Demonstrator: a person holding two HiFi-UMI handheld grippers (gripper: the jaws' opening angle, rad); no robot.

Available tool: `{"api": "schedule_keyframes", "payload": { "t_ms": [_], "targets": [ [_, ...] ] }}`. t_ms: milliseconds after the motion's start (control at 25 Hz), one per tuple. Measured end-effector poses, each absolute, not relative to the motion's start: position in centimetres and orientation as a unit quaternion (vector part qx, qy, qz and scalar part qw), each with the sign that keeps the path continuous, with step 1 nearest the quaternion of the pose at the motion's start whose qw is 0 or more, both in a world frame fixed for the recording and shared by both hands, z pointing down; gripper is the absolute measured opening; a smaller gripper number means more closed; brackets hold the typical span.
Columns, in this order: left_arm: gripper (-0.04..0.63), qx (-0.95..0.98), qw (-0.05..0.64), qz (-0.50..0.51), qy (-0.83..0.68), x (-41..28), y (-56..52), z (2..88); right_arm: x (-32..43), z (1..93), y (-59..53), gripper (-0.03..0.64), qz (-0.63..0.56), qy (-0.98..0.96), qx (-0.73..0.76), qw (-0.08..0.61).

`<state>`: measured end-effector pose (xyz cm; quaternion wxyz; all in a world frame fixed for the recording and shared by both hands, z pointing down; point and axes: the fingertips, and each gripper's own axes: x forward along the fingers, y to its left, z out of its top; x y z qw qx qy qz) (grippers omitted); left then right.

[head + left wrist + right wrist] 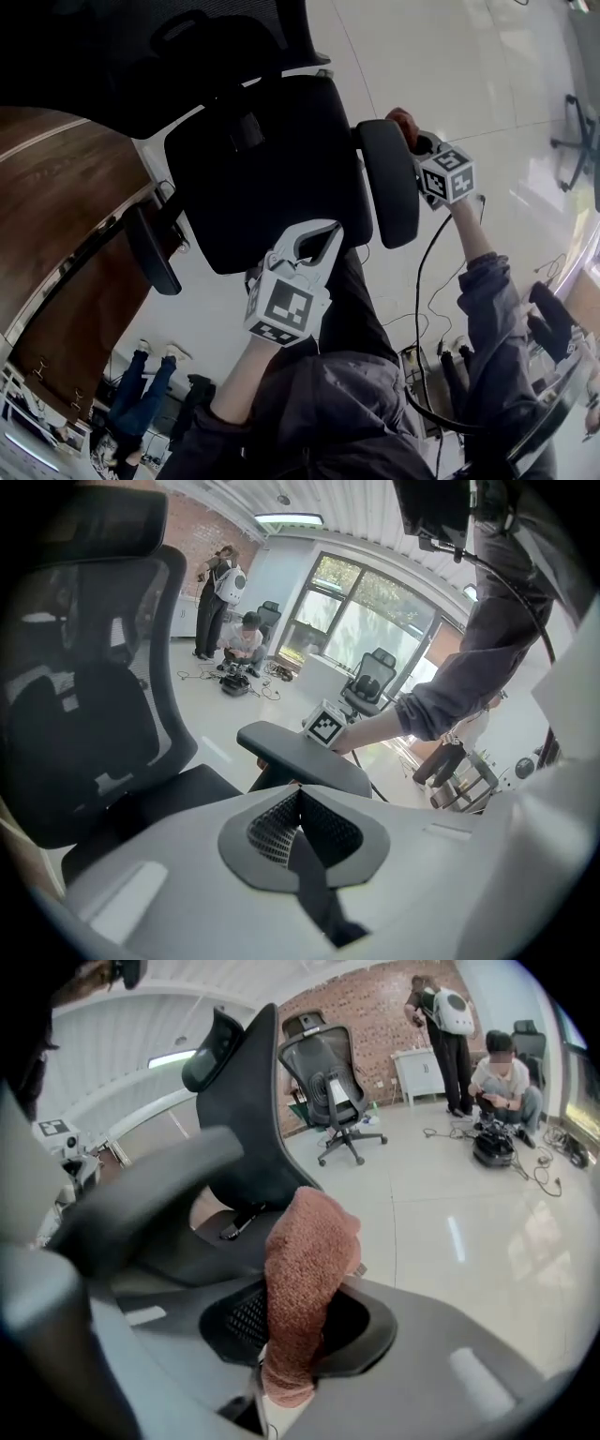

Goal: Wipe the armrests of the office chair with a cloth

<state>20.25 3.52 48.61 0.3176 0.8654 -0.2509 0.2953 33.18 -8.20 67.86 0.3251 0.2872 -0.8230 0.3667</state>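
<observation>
1. Over the front edge of the black seat (267, 169) of the office chair (84, 667), the left hand-held gripper (319, 234) hangs above the cushion. Its own view shows the jaws pressed together with nothing between them.
2. On the person's right, the right hand-held gripper (415, 142) sits at the far end of the right-hand armrest (389, 183), on the pad's outer side.
3. The right hand-held gripper's jaws are clamped on a reddish-brown cloth (305, 1279). The cloth stands up out of the jaws as a thick folded roll with a rounded top.
4. From the head view the cloth shows as a small red lump just beside the far tip of that armrest. Whether it presses on the pad cannot be told.
5. In the right gripper view the same armrest is a blurred dark bar to the left of the cloth, close to the camera.
6. The other armrest (150, 248) stands on the far side of the seat, well apart from both hand-held grippers.
7. The left gripper view looks across the seat at the right-hand armrest. The right hand-held gripper's marker cube (323, 726) shows just behind it, at the end of a grey sleeve (450, 691).
8. A second office chair (333, 1091) stands on the pale glossy floor (469, 1232) before a brick wall. Two people (502, 1077) are farther back, one standing and one crouched over gear on the floor.
</observation>
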Motion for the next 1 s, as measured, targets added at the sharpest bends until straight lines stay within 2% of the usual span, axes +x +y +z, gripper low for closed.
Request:
{"api": "schedule_keyframes", "payload": {
  "t_ms": [240, 440, 1000],
  "targets": [
    [0.015, 0.873, 0.302, 0.289, -0.251, 20.0, 3.1, 46.5, 34.8, 61.2, -7.7, 0.089, 0.341, -0.836, 0.308, 0.300],
    [0.015, 0.872, 0.301, 0.291, -0.253, 19.1, 3.8, 46.3, 35.7, 59.4, -7.1, 0.089, 0.340, -0.834, 0.324, 0.289],
    [0.015, 0.858, 0.325, 0.306, -0.253, 18.5, 2.9, 49.4, 33.5, 72.4, -9.4, 0.090, 0.415, -0.797, 0.303, 0.319]
  ]
}}
